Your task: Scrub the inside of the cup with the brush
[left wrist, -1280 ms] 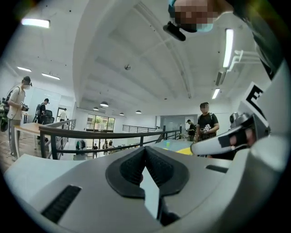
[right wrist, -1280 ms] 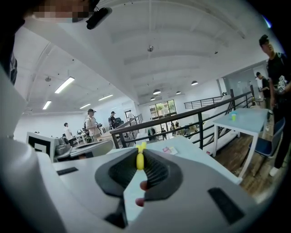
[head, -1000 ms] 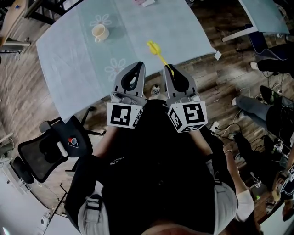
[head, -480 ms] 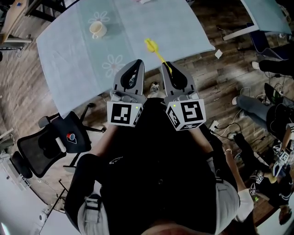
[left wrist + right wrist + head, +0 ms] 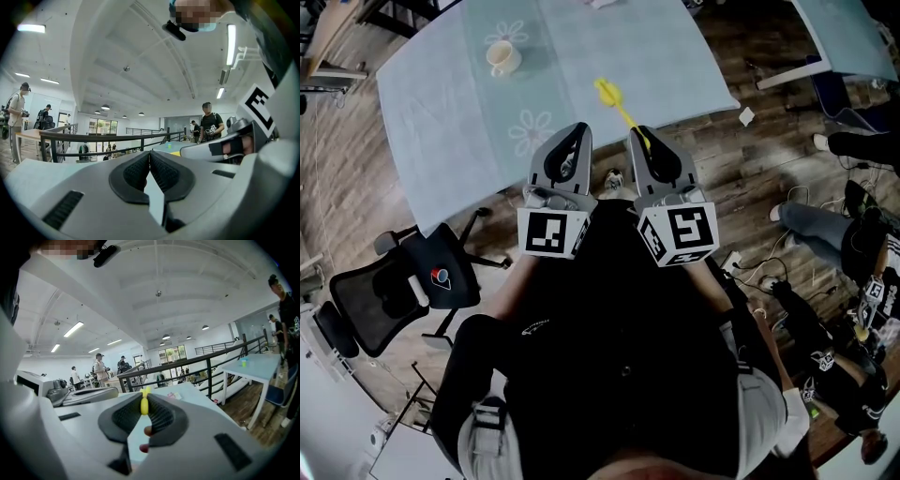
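A black office chair stands on the wooden floor at the far left, just off the corner of the pale blue table. The cup sits upright on the far left part of that table, beside a printed flower, well apart from both claws and from the brush.

The left claw is held over the near edge of the table. Its jaws are closed, the black pads meet at the tip, and nothing is between them. Just beside it, on its right, is the right claw, also at the table's near edge. Its jaws are closed on the handle of the yellow brush, pinched between the ribbed pads. The brush sticks out ahead of the claw, slanting up and to the left over the table, with its head the farthest part. Whether the head touches the tabletop cannot be told.

Each claw carries its marker cube, close to the person's dark-clothed body. At the far right another person's legs stretch across the floor among cables
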The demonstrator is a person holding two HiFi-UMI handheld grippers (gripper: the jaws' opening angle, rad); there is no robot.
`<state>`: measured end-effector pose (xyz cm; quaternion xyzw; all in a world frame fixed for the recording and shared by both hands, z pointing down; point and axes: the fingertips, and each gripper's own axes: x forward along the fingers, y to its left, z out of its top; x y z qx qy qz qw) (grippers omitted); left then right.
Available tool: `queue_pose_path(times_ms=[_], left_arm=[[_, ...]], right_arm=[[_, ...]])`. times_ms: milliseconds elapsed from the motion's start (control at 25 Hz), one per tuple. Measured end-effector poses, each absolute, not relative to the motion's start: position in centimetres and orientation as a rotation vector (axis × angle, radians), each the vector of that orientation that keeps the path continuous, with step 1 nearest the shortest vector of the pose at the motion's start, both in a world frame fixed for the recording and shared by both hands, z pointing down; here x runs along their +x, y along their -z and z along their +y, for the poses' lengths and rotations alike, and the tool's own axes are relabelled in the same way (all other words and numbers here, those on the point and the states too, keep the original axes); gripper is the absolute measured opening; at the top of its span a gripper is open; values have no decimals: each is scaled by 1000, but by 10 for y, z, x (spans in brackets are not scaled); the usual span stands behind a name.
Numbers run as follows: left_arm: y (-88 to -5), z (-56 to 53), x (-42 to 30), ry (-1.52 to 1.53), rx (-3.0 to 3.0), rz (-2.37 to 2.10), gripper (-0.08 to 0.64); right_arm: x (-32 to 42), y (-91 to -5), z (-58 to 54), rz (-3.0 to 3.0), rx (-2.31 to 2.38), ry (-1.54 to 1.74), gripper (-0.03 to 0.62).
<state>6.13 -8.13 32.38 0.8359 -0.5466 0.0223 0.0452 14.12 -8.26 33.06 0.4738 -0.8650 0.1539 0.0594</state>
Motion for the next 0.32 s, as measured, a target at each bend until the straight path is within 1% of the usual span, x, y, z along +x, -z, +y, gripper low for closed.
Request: queue_pose_path(times_ms=[320], left_arm=[[-326, -84, 59, -74, 2541, -1680, 14]], right_arm=[[137, -331, -87, -2627, 1419, -464, 40]])
